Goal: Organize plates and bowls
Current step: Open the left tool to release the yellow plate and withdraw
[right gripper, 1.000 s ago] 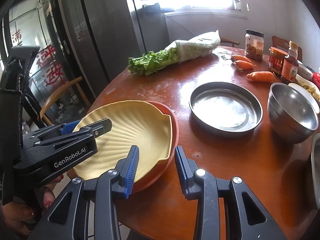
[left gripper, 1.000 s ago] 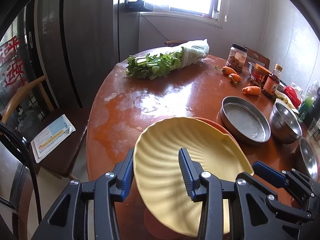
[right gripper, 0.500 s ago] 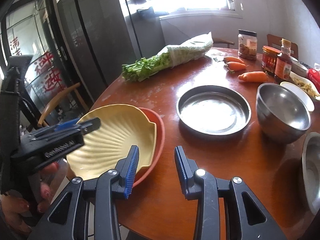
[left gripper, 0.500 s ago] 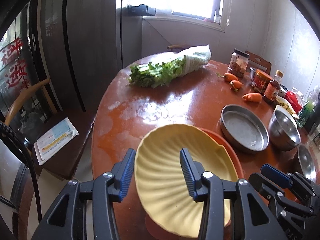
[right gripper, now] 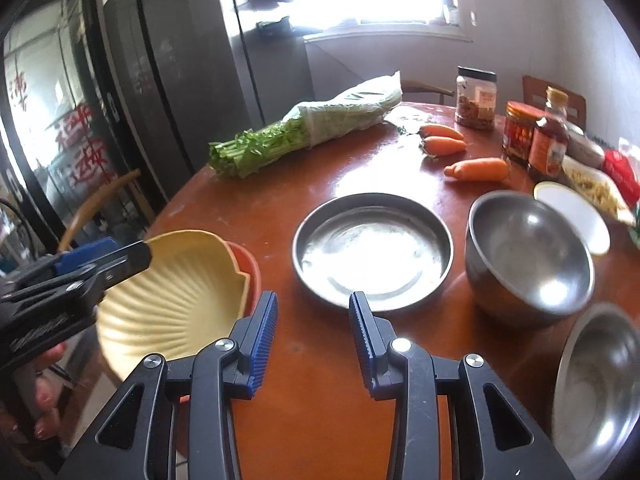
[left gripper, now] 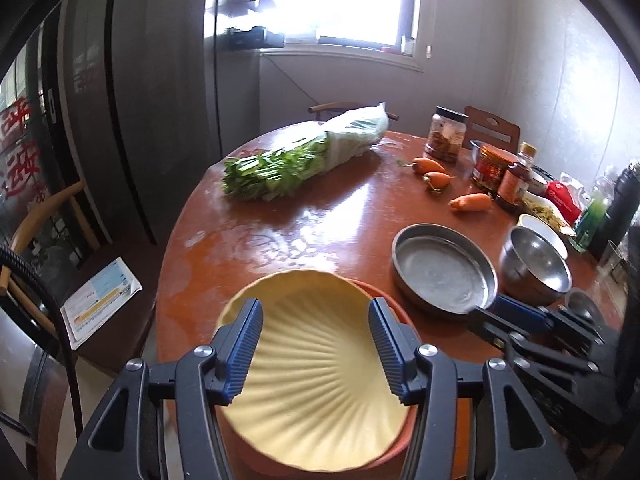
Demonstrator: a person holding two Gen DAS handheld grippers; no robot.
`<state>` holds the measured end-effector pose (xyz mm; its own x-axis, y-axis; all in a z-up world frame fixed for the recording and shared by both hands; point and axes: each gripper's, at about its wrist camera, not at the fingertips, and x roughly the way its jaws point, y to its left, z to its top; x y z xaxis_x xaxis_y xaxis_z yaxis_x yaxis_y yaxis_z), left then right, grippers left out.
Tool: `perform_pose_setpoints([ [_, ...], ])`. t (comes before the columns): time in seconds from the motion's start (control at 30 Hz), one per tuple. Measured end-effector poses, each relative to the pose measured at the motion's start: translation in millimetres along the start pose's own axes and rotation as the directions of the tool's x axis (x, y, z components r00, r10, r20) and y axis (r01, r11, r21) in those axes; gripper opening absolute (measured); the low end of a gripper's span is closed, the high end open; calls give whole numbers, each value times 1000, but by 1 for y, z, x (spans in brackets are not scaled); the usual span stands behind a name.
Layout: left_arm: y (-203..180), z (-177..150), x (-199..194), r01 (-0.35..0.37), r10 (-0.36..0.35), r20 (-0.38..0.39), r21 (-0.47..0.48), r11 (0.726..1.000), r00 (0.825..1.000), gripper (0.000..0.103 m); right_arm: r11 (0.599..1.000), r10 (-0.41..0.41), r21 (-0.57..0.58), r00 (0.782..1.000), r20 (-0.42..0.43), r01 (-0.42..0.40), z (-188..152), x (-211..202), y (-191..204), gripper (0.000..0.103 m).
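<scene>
A yellow shell-shaped plate (left gripper: 316, 364) lies on an orange plate (left gripper: 392, 296) at the table's near left edge. My left gripper (left gripper: 316, 356) is open above the yellow plate, its fingers apart and not touching the rim. The yellow plate (right gripper: 168, 300) and left gripper also show in the right wrist view. My right gripper (right gripper: 313, 340) is open and empty over the table, in front of a shallow steel pan (right gripper: 372, 248). A steel bowl (right gripper: 528, 256) stands right of the pan. Another steel bowl (right gripper: 600, 384) sits at the near right.
A bag of greens (left gripper: 304, 156) lies at the far side. Three carrots (right gripper: 476, 168), jars (right gripper: 476, 96) and a sauce bottle (right gripper: 552, 140) stand at the back right, with a small white dish (right gripper: 576, 216). A wooden chair with a leaflet (left gripper: 100, 292) is left of the table.
My left gripper opened wide and drew back from the yellow plate, which now rests on the orange plate. My right gripper shifted right, toward the steel pan.
</scene>
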<state>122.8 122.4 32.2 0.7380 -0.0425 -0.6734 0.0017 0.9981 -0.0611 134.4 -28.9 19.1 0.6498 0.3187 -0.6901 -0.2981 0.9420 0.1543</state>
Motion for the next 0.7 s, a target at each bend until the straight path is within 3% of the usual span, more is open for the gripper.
perform_pose_setpoints([
  [0.37,-15,-1,9,3,-2,-31,36,999,1000,57,995,20,-94,992,-125,-32,9,57,2,38],
  [0.7,-25,-2,12,21,-19,-47,57,998,999,57,989,56,-123,984,-170,-78,-4,44,-2,39],
])
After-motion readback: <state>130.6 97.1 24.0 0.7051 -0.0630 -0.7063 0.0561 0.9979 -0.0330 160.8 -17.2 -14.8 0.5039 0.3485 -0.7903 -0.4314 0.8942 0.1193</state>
